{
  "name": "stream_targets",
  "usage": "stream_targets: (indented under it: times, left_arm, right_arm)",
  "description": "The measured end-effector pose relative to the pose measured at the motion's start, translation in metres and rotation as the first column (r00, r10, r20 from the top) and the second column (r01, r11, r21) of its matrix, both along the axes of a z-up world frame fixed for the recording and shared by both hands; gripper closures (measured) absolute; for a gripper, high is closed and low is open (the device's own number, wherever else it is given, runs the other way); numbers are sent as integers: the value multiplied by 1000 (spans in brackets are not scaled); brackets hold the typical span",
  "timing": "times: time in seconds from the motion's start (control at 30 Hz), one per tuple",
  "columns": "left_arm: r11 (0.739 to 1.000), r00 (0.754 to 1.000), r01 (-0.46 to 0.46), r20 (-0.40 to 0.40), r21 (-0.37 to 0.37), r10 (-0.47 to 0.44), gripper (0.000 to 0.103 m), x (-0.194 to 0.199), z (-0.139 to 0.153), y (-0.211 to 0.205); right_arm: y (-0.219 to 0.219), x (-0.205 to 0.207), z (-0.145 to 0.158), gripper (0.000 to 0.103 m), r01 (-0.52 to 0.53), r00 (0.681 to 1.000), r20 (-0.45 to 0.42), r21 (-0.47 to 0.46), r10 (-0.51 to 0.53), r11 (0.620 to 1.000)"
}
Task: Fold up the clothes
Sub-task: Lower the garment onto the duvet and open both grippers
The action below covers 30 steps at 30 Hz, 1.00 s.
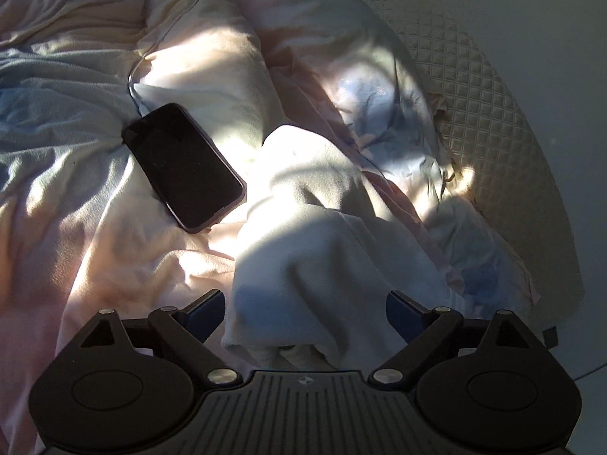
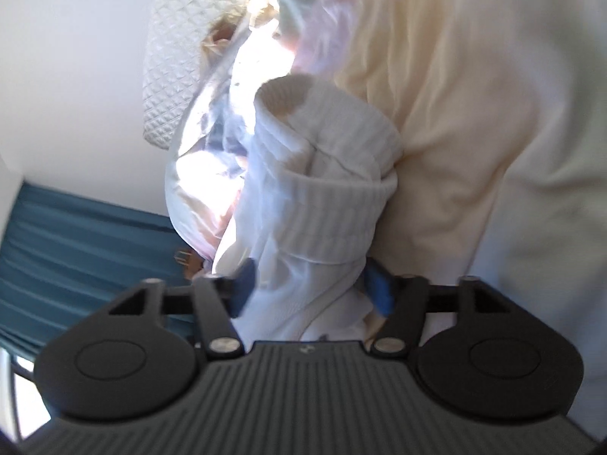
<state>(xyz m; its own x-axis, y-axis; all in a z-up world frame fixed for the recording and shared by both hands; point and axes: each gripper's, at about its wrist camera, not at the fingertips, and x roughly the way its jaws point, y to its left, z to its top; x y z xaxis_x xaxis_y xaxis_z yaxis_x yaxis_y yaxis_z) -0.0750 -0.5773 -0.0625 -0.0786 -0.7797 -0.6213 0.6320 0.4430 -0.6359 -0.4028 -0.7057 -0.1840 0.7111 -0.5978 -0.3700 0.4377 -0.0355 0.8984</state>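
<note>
Both grippers low, pointing fwd.

My left gripper (image 1: 305, 316) has jaws spread wide, blue pads (image 1: 206, 313) well apart w/ white fabric lying between, neither pad pressing it. My right gripper (image 2: 309, 290) has jaws drawn in, blue pads (image 2: 375, 288) pinching white cloth on both sides. Right view slightly blurred. No hands visible.

White garment (image 1: 303, 250): soft fleecy cloth, crumpled into a long bunched mass on rumpled pastel bedding (image 1: 95, 227), half in sun and half in shadow, its near end reaching down between the blue pads of the wide-spread left gripper (image 1: 305, 316). In the right wrist view, the same white cloth (image 2: 318, 189) shows a ribbed cuff or hem, rolled and folded over itself, with its lower part pinched between the right gripper (image 2: 309, 288) pads.
</note>
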Motion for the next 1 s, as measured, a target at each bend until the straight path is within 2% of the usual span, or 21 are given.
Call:
stream_targets:
  times: [0.03,0.2,0.4,0.57,0.67,0.87,0.97,1.0]
  left_arm:
    - [1000,999,-9,39,-11,9,2,-4,9,-2]
    - [999,979,-12,205,-42,20,0,-26,52,38]
    - [992,918,44,396,-122,8,0,-69,114,95]
    - [991,847,65,531,-116,6,0,-104,150,134]
    - [991,811,65,584,-113,14,0,-120,163,158]
    - [994,759,37,650,-98,35,0,-142,167,201]
    - [995,722,22,690,-97,51,0,-158,164,226]
    - [995,718,21,694,-95,51,0,-162,163,232]
  right_arm:
    - [3,-3,7,21,2,1000,-27,-21,-2,1000]
    - [21,-19,42,20,1,986,-165,-132,-23,991]
    - [66,-5,98,20,-77,935,-353,-324,-45,943]
    - [108,10,144,21,-170,867,-490,-460,-89,872]
    - [136,21,165,21,-229,818,-564,-500,-112,835]
    - [189,30,188,22,-295,756,-637,-540,-153,788]
    - [216,35,189,22,-315,737,-657,-541,-158,780]
    - [225,36,189,22,-317,735,-660,-540,-158,780]
